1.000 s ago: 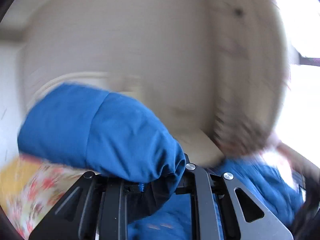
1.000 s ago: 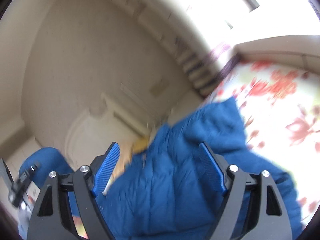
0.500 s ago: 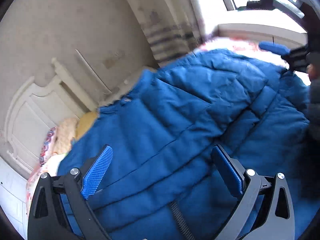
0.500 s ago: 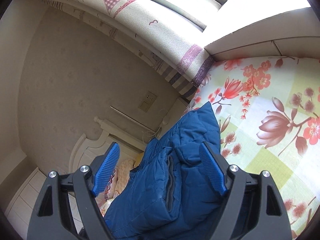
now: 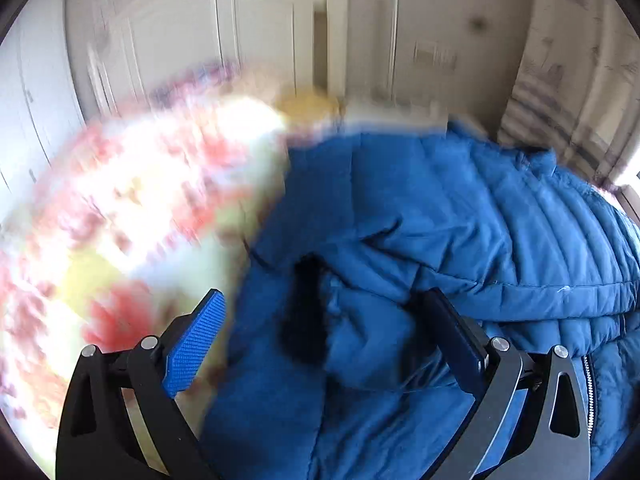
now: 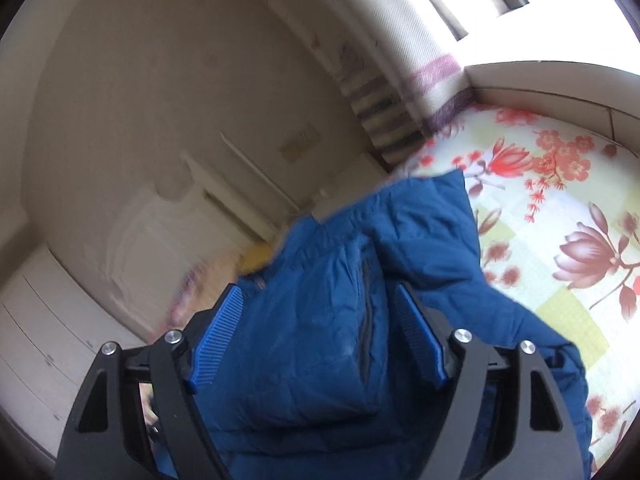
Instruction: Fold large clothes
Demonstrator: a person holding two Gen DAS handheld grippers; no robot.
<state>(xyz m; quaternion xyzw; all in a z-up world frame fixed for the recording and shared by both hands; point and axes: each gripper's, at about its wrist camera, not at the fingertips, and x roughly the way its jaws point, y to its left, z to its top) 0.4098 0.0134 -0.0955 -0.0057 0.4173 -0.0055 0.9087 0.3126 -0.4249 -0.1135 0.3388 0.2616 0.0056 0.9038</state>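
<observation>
Left gripper, bottom centre of the left wrist view: tongs spread wide, nothing pinched; a bunched cuff fold with dark lining sits loose between the blue pads. Right gripper, bottom centre of the right wrist view: tongs fairly wide and just been closing a little, a doubled panel of the blue puffer jacket lies between them, pads not visibly pressing on it.

The jacket fills the lower right of the left view and the lower middle of the right view, spread on the floral bedsheet.

Risks, judged:
- padding is springy and slick; with neither tong clamped the folded layer could puff back open
- closing on the thick bundle may catch only the top layer, the rest dragging loose
- left view blurred, so aim at the cuff is uncertain

Farther back: headboard, curtain.
</observation>
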